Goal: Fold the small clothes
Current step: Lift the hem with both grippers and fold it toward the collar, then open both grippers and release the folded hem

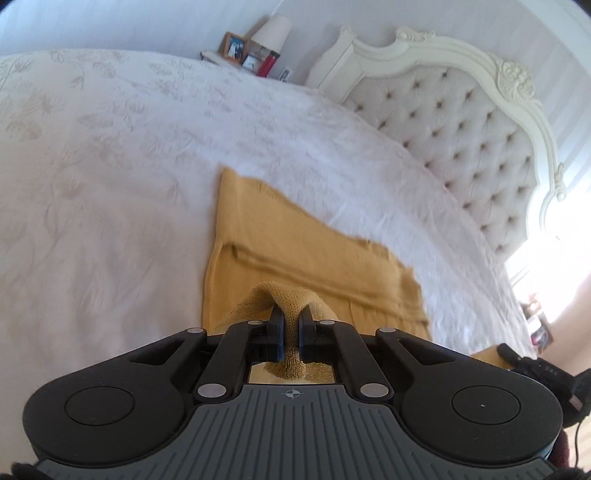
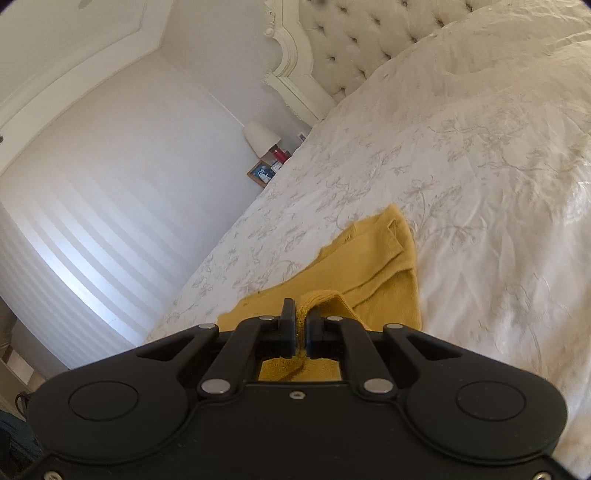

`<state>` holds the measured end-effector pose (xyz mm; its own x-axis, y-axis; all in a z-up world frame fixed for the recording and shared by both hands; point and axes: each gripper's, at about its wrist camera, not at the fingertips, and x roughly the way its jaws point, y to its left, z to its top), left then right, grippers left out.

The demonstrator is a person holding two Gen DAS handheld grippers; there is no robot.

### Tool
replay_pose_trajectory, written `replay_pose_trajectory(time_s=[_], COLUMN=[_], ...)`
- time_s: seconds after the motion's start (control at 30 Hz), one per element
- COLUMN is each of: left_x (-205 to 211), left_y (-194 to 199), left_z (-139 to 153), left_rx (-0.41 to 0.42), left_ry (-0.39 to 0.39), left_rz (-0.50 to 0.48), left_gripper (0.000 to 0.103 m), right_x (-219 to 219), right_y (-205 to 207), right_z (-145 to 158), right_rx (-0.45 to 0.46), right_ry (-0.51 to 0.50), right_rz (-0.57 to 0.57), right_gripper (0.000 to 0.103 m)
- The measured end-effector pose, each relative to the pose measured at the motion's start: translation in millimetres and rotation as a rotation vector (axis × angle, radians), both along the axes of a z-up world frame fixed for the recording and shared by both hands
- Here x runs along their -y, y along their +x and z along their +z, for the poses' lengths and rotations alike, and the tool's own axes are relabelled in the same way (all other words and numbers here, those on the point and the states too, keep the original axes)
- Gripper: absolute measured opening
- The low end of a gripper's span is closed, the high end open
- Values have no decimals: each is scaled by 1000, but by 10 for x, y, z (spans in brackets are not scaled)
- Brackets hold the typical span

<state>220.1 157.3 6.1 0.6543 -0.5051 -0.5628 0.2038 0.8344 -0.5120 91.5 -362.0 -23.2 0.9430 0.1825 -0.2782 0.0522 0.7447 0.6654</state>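
Mustard knit garment point(image 1: 295, 240) spread on a white floral bedspread point(image 1: 110, 147), each near edge taken by one gripper. Left: the left gripper point(image 1: 291, 328) has its jaws together, clamped on a pinch of the knit; the cloth humps over the fingertips and a tongue of it hangs back between the pads toward the camera, so the grip is deep rather than at the very hem. The rest of the garment lies ahead of the jaws, flat on the bed, with a long crease running across it. The hold at one edge suggests the near border is being raised to carry it over the flat part. Right: the right gripper point(image 2: 301, 325) likewise has its jaws closed on the garment point(image 2: 369, 266), a thin ridge of yellow knit trapped between the pads and more of it visible below them. From here the cloth runs forward and to the right, ending in a folded corner with a narrow strap or seam. Two matching grips presumably keep the edge taut and level. Behind stand a tufted headboard point(image 1: 461, 122) and a bedside lamp point(image 1: 271, 31).
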Motion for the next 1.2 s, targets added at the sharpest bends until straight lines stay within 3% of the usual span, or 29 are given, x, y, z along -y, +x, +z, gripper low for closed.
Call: replay_pose_trajectory(time_s=[0.33, 0.7, 0.77, 0.8, 0.83, 0.87, 0.9, 0.93, 0.97, 1.0, 1.2], left_x=[253, 402, 394, 375, 340, 297, 252, 203, 176, 162, 281], left_y=[885, 1562, 1631, 1647, 1661, 1642, 1611, 1593, 1548, 1487, 1028], left_z=[13, -385, -459, -485, -492, -481, -459, -417, -372, -332, -241], left_rx=[51, 25, 30, 27, 26, 37, 51, 64, 78, 96, 178], left_ry=[25, 121, 115, 113, 115, 116, 112, 110, 118, 130, 232], left_rz=[24, 64, 37, 37, 61, 96, 124, 147, 160, 160, 90], left_gripper=[6, 8, 24, 42, 47, 47, 49, 58, 63, 71, 75], right_x=[301, 286, 272, 273, 268, 262, 259, 258, 261, 263, 83], right_y=[1093, 1939, 2004, 2032, 2040, 2035, 2026, 1999, 1972, 1922, 1673], right_z=[39, -236, -299, -325, -341, -349, -347, -330, -307, -276, -83], right_rx=[-24, -166, -187, -196, -203, -207, -205, -194, -175, -153, -98], right_ry=[-39, -136, -146, -161, -180, -197, -216, -232, -245, -255, -385], right_rz=[-72, -113, -130, -142, -150, -156, -165, -177, -190, -201, -178], right_gripper=[12, 13, 18, 18, 19, 22, 34, 46, 67, 78, 77])
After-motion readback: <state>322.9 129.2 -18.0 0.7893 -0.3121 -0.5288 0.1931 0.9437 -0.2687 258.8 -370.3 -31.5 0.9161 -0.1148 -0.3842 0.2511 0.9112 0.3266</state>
